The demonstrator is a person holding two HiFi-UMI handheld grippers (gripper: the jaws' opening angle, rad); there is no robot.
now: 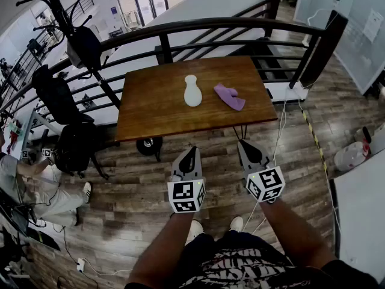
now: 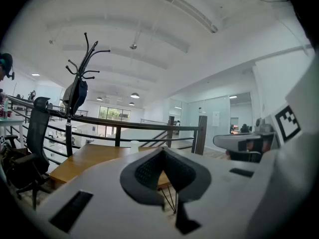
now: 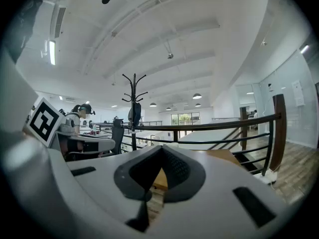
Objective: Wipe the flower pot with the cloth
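A white flower pot shaped like a slim vase (image 1: pixel 192 91) stands on the wooden table (image 1: pixel 150 107) in the head view. A purple cloth (image 1: pixel 229 96) lies to its right on the same table. My left gripper (image 1: pixel 193 150) and right gripper (image 1: pixel 242 142) hang side by side over the floor, well short of the table's near edge. Both are shut with nothing between the jaws. In the left gripper view the pot's white top (image 2: pixel 133 145) peeks just above the closed left gripper (image 2: pixel 162 151). The right gripper (image 3: pixel 160 149) shows shut in its own view.
A curved black railing (image 1: pixel 198 26) runs behind the table. A coat stand (image 1: pixel 72 23) and black office chair (image 1: pixel 57 98) stand at the left. A seated person (image 1: pixel 27 182) is at the far left. White cable (image 1: pixel 280 125) trails on the wooden floor at the right.
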